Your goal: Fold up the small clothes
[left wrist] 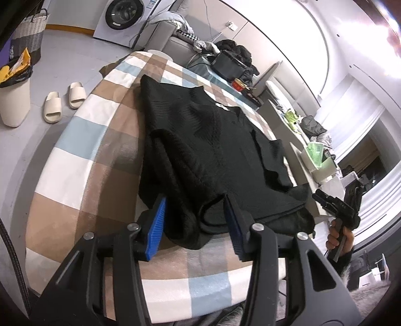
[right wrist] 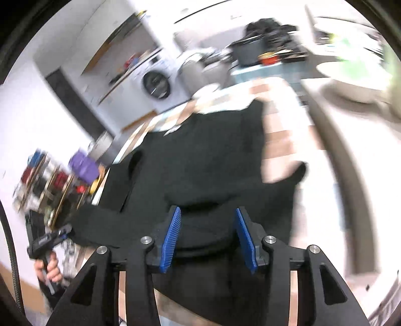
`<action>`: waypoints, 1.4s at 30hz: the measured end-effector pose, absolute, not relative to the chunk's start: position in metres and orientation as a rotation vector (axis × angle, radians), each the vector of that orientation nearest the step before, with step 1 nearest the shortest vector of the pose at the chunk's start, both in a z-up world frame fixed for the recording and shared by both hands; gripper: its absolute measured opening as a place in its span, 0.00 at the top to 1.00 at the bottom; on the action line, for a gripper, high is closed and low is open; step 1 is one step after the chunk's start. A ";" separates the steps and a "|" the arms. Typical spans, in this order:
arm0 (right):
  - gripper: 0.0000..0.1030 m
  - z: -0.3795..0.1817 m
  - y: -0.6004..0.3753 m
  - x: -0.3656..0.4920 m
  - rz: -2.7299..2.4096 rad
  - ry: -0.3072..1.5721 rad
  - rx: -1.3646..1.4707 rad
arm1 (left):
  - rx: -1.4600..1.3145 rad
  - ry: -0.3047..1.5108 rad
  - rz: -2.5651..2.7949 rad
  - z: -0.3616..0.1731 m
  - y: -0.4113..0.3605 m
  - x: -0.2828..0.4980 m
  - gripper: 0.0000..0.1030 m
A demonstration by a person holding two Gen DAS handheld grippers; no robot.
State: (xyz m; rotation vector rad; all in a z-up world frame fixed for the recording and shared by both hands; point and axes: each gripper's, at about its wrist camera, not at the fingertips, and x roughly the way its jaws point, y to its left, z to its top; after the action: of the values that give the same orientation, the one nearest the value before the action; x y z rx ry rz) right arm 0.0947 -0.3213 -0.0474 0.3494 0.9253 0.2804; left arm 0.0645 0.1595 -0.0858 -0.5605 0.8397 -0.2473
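Note:
A black knitted sweater lies spread on a checked tablecloth, collar at the far end and hem near me. My left gripper is open, its blue pads standing either side of a bunched fold at the hem's near left. The right gripper shows in the left wrist view at the sweater's right edge, held in a hand. In the blurred right wrist view the sweater fills the middle, and my right gripper is open with its pads astride the near hem. The left gripper appears at the lower left.
Cream slippers and a bin stand on the floor at the left. A washing machine is at the back. A black box and a red tin sit at the table's far end. A green-topped box stands at the right.

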 end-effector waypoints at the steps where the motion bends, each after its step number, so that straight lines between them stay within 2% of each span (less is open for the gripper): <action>1: 0.49 -0.048 -0.331 0.092 0.258 0.919 0.372 | -0.565 0.843 -0.256 -0.085 0.159 0.064 0.59; 5: 0.49 -0.063 -0.350 0.096 0.236 0.962 0.490 | -0.582 0.847 -0.275 -0.082 0.157 0.059 0.59; 8: 0.49 -0.073 -0.343 0.106 0.232 0.979 0.492 | -0.600 0.841 -0.283 -0.077 0.159 0.054 0.54; 18: 0.49 -0.083 -0.331 0.108 0.263 1.020 0.471 | -0.578 0.792 -0.256 -0.050 0.165 0.029 0.53; 21: 0.49 -0.083 -0.332 0.106 0.259 1.011 0.464 | -0.554 0.786 -0.277 -0.043 0.159 0.026 0.47; 28: 0.49 -0.085 -0.333 0.103 0.262 1.013 0.473 | -0.563 0.871 -0.283 -0.069 0.145 0.044 0.47; 39: 0.49 -0.094 -0.331 0.107 0.253 1.034 0.488 | -0.580 0.905 -0.204 -0.101 0.151 0.088 0.47; 40: 0.49 -0.094 -0.330 0.108 0.253 1.035 0.490 | -0.588 0.902 -0.198 -0.103 0.151 0.092 0.51; 41: 0.49 -0.093 -0.330 0.108 0.256 1.028 0.497 | -0.591 0.900 -0.200 -0.104 0.152 0.095 0.61; 42: 0.49 -0.092 -0.331 0.108 0.260 1.024 0.505 | -0.589 0.899 -0.200 -0.105 0.152 0.098 0.68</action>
State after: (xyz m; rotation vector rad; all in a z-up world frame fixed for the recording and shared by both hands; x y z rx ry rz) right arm 0.1079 -0.3308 -0.0923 0.5054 1.0242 0.2601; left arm 0.0980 0.1516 -0.1047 -0.5892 0.8992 -0.2002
